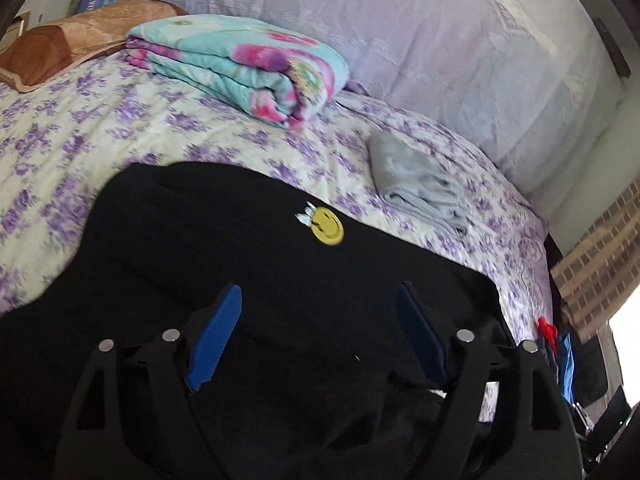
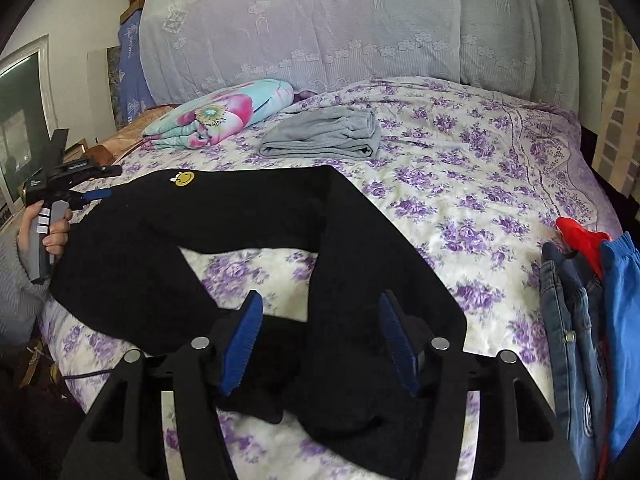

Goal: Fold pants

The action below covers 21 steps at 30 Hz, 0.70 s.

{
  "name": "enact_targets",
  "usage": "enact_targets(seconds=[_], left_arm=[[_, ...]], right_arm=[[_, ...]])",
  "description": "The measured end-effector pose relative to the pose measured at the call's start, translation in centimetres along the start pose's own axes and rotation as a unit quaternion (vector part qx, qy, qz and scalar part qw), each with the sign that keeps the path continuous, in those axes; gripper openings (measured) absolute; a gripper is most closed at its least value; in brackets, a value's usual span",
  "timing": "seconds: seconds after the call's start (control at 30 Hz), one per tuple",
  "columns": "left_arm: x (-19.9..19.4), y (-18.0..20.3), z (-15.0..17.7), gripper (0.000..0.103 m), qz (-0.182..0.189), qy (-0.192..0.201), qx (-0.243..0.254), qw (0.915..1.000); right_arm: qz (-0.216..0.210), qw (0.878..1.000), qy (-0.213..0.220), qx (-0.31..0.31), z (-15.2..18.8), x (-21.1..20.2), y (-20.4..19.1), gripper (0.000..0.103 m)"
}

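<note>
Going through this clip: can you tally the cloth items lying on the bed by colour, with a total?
Black: 1, the black pants with a smiley patch
Grey: 1, the folded grey garment
Turquoise and pink floral: 1, the folded blanket
Denim blue: 1, the jeans at the bed's edge
Red: 1, the red garment
Bright blue: 1, the blue garment
Total: 6

No readable words, brand names or numbers in either view. Only sign: yellow smiley-face patch [image 1: 328, 226] on black pants [image 1: 224, 240], small white marks beside it, too small to make out. Same patch seen from right wrist view near pants' far edge. Blue hanging cloth [image 2: 132, 60] by wall, far left, carries pale print, blurred, unreadable. Small pale label on top of left hand-held gripper [image 2: 90, 196], lettering too small to read.
</note>
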<state>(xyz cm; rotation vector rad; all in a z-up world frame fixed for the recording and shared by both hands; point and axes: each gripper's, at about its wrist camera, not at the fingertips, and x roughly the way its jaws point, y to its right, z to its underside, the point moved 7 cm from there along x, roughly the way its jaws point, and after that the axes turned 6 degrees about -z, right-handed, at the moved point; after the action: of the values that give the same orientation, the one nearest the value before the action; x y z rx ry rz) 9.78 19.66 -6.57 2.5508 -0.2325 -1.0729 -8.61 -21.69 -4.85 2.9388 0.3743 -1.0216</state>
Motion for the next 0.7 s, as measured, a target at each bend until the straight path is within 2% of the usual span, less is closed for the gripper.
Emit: enact_targets(seconds=[0.07, 0.17, 0.4, 0.47, 0.57, 0.7], left_arm=[[0.9, 0.6, 1.8, 0.08, 0.0, -0.003, 0.014, 0.9999], [1.9, -0.3, 3.7, 0.081, -0.019, 0.003, 0.026, 0.9995], [2.4, -0.7, 4.6, 0.085, -0.024, 0.005, 0.036, 0.999], [2.4, -0.7, 4.6, 0.087, -0.025, 0.004, 0.039, 0.9989], [2.5, -0.7, 4.6, 0.088, -0.022, 0.004, 0.039, 0.999], [2.5, -0.6, 4.7, 0.089, -0.024, 0.004, 0.041, 0.9989]], right_arm=[[0.016, 1.0, 0.008, -0.017, 0.9, -0.3, -1.0, 0.041], [0.033, 0.999, -0.003, -0.013, 2.1, 0.2, -0.5, 0.032], [0.075, 0.997, -0.008, -0.024, 4.3, 0.2, 0.4, 0.03], [0.083, 0.996, -0.004, -0.031, 4.3, 0.1, 0.8, 0.008], [0.095, 0.995, 0.011, -0.033, 2.5, -0.4, 2.4, 0.005], [0.137, 0.989, 0.041, -0.033, -2.9, -0.9, 7.9, 0.004]])
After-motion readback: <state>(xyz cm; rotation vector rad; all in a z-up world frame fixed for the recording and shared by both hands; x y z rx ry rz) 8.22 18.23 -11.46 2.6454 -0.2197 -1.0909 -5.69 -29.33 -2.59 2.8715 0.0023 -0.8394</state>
